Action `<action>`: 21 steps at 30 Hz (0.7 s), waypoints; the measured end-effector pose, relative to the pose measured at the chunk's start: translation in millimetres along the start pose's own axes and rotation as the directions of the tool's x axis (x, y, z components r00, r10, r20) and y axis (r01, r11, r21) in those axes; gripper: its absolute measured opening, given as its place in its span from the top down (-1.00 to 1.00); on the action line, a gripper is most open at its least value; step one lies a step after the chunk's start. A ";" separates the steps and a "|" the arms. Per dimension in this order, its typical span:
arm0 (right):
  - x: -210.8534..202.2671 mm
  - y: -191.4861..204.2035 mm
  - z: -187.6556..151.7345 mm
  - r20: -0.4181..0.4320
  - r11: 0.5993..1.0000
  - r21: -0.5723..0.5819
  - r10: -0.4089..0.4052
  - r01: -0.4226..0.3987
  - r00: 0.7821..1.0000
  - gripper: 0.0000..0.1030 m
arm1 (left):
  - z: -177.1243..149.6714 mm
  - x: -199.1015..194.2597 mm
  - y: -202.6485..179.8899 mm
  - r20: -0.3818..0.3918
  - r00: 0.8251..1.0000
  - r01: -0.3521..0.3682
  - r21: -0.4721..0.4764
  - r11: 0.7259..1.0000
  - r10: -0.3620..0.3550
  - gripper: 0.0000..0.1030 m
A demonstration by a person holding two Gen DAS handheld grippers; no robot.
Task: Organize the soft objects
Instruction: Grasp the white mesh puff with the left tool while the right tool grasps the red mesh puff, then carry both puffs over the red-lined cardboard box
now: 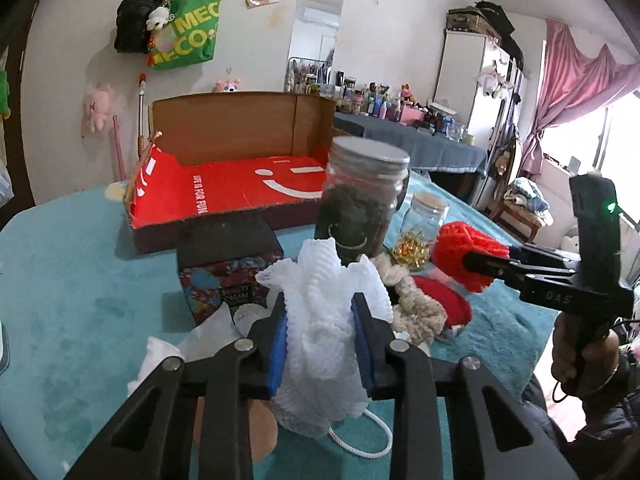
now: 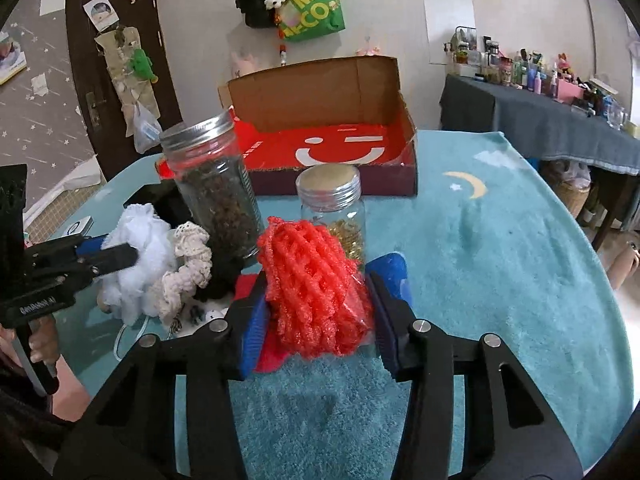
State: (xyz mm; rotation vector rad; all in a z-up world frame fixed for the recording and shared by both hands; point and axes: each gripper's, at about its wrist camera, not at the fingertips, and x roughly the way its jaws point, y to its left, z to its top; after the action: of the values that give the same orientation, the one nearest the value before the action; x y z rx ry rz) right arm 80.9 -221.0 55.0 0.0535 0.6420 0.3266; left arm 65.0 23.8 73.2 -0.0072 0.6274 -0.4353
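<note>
Left wrist view: white foam net (image 1: 320, 320) is pinched low-centre by the left gripper (image 1: 320, 316); red foam net (image 2: 316, 280) is squeezed mid-frame by the right gripper (image 2: 316, 292) — squashy mesh could slip out, or the tall jar (image 2: 216, 184) get knocked, before the cardboard box (image 2: 320, 92) is reached.

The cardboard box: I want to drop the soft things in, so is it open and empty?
Open and empty: the cardboard box has its lid flap standing up and a bare red floor.

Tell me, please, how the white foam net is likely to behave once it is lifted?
The white foam net bunches between the left hand-held gripper pads, so probably soft and springy. Its open mesh suggests it's very light. Loose ends will likely flop, not hold shape.
</note>
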 end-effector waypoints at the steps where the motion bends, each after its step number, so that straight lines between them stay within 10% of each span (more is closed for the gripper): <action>1: -1.0 -0.8 0.7 0.000 1.000 0.006 0.003 -0.003 1.000 0.13 | 1.6 -2.4 1.7 0.002 1.000 0.005 -0.003 1.000 -0.005 0.41; 21: -14.5 -5.5 13.2 0.034 1.000 -0.008 -0.028 0.028 0.999 0.13 | 25.2 -40.0 16.9 0.067 0.998 0.011 0.000 1.000 -0.011 0.47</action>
State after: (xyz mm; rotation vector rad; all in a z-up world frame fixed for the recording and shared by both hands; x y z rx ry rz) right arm 79.4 -230.2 73.2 0.0416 0.6077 0.3010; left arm 57.1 52.0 114.0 -0.0251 0.5620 -0.4438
